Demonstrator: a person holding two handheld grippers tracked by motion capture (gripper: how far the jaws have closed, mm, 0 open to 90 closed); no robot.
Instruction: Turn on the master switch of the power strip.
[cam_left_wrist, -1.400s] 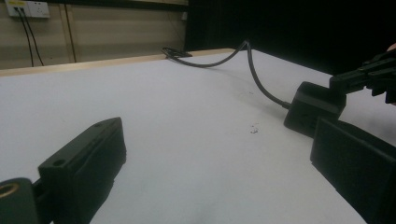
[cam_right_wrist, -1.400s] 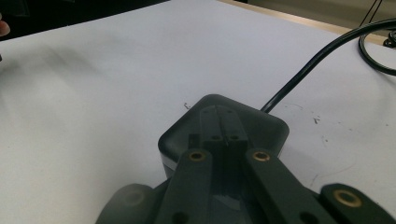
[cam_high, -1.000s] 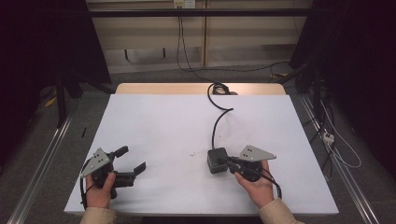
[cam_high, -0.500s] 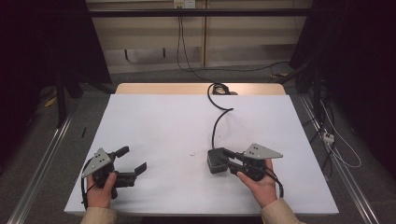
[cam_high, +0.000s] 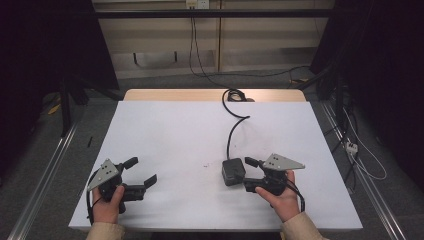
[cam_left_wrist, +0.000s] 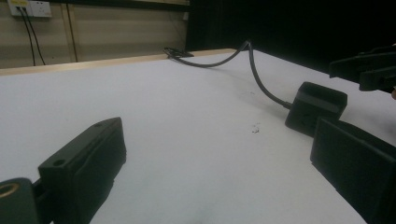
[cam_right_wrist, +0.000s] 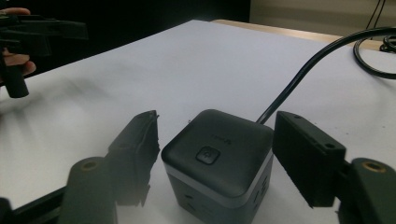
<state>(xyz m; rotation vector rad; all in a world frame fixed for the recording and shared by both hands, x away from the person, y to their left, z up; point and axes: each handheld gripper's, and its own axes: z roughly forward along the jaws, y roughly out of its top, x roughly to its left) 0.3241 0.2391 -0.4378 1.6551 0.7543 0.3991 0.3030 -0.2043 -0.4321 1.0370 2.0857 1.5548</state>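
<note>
The black cube power strip (cam_right_wrist: 217, 163) is seen sitting on the white table top (cam_high: 175, 135), toward the near right, and its thick black cable (cam_high: 233, 127) is trailed away in an S-bend to a coil at the table's far edge. A round button is carried on its top face, and sockets can be made out low on its sides.

The cube is bracketed by the right gripper (cam_right_wrist: 215, 156), with one jaw stood off each flank. The jaws have just been opening, and a gap is left on both sides, so the cube is between them but not pinched; it is judged to have been let go and left resting on its own base. The gripper is held low and nearly level by the right hand (cam_high: 280, 197), which keeps the jaws at the height of the cube's sides.

Well apart, at the near left, the left gripper (cam_high: 137, 175) is parked in the left hand (cam_high: 107, 205), its jaws spread wide around nothing but bare table top.

A small dark speck (cam_high: 204, 164) is noted on the surface near the cube. Beyond the table, a pale panelled wall with a socket plate (cam_high: 197, 4) is seen, with dark curtains to both sides and loose wires across the floor.
</note>
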